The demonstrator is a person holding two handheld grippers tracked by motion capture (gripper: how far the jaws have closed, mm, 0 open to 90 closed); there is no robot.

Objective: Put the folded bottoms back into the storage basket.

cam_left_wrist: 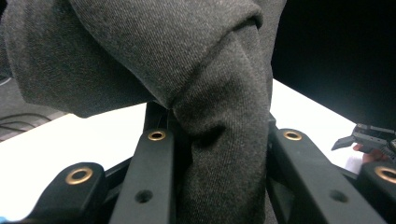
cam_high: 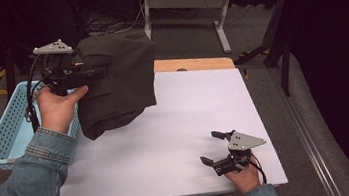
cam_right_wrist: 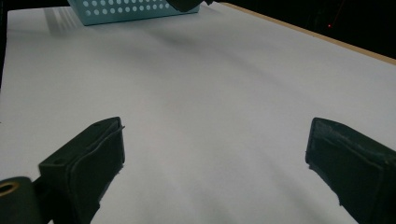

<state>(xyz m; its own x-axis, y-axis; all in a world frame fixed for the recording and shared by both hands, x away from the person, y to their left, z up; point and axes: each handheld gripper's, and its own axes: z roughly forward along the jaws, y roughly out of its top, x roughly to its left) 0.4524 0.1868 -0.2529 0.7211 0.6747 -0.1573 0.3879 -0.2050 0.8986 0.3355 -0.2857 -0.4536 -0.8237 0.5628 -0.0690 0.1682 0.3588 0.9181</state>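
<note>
Holding dark grey cloth (cam_high: 117, 80) in air: left gripper (cam_high: 90, 74) clamped on bunched fold, jaws pressed against fabric on both sides, close together. Cloth hangs over far left corner of white table (cam_high: 181, 127), lower edge near tabletop, just beside light blue perforated basket (cam_high: 3, 134) at table's left edge. Right gripper (cam_high: 215, 148) low over near right part of table, well apart from cloth, jaws spread wide, nothing between them. In left gripper view, cloth (cam_left_wrist: 205, 93) wedged between black jaws.
</note>
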